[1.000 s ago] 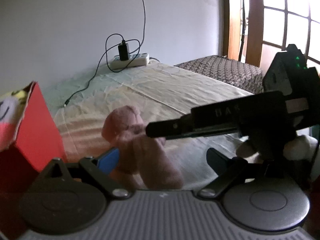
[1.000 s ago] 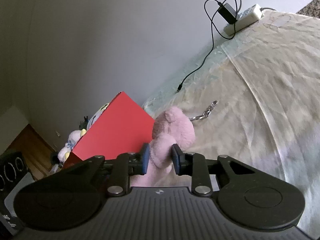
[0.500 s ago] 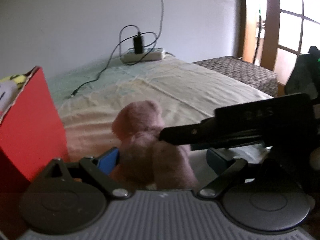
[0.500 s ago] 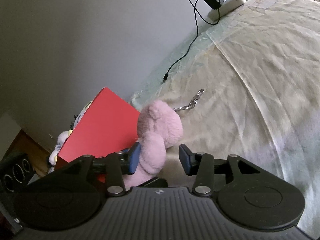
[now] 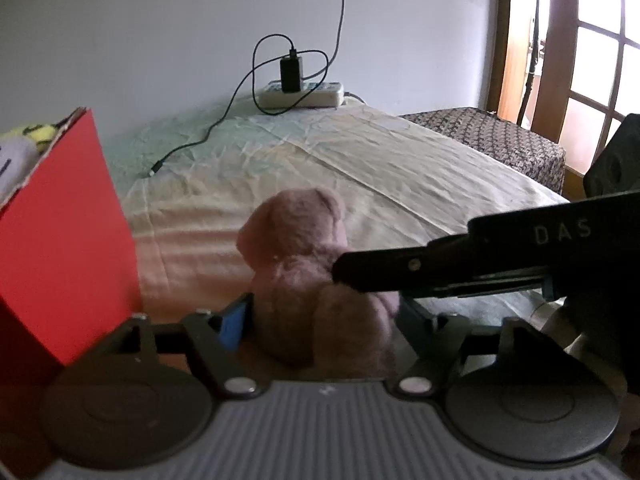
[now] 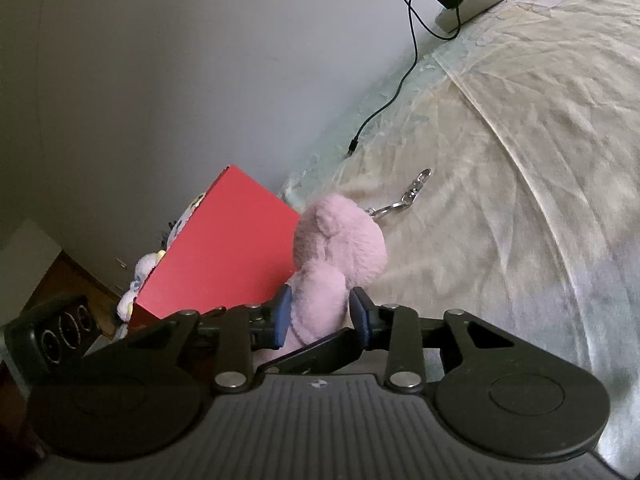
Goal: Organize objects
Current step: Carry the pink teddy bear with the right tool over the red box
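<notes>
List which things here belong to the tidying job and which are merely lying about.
Job: fluffy pink plush bear, red cardboard box already holding soft toys, left gripper, right gripper.

Lying about: white power strip, black charger cable, metal keyring clip.

Right gripper point(image 6: 320, 316) wider (off pink bear point(image 6: 336, 248))

Black ribbed gripper bodies, silver screws, blue-padded fingers point(image 6: 281, 316), white "DAS" lettering point(image 5: 562, 233).

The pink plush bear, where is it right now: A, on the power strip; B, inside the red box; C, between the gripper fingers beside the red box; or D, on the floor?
C: the pink plush bear sits between the right gripper fingers, beside the red box.
</notes>
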Available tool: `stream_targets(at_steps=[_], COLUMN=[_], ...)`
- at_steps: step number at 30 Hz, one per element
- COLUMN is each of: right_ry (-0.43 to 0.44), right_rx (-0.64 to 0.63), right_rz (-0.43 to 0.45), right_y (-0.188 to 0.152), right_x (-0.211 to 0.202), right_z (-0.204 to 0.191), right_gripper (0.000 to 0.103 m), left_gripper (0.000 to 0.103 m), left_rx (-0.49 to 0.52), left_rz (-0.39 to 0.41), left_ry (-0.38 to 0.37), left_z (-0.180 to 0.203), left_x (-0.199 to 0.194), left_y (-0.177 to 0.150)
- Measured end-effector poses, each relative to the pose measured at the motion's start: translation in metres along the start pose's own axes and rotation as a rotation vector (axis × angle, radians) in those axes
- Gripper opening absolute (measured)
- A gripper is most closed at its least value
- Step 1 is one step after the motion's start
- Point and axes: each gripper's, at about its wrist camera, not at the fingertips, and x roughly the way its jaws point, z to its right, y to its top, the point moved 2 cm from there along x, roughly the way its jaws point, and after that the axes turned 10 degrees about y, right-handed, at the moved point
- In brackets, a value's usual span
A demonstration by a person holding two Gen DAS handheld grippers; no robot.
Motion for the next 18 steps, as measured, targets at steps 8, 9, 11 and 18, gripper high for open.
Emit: stream_targets(at_steps=[8,9,11,18], right_ry=[0.024,0.030,0.045,0.114], right_rx=[0.040,0.038,0.024,-0.027], right_rz=[-0.018,-0.022,-0.017,0.006], right_y=[0.001,0.002,0.001,-0.003], right_x=[0.006,0.006,0.004,-0.005], right_z=[0.005,0.005,0.003,-0.007], right_gripper=[0.040,0.040,0.040,0.035], left_gripper=[0.068,0.068,0.068,0.063], left_rx=[0.029,0.033,0.051,0.034], left_rz=[0.011,0.010,0.025,0.038], left_ry=[-0.010,-0.022,-0.028,-0.026], left_z=[0.003,0.004,0.007,0.004], left_x=[-0.001,-0.002,-0.005,-0.006], left_y=[0.001,0.000,-0.001,-0.001])
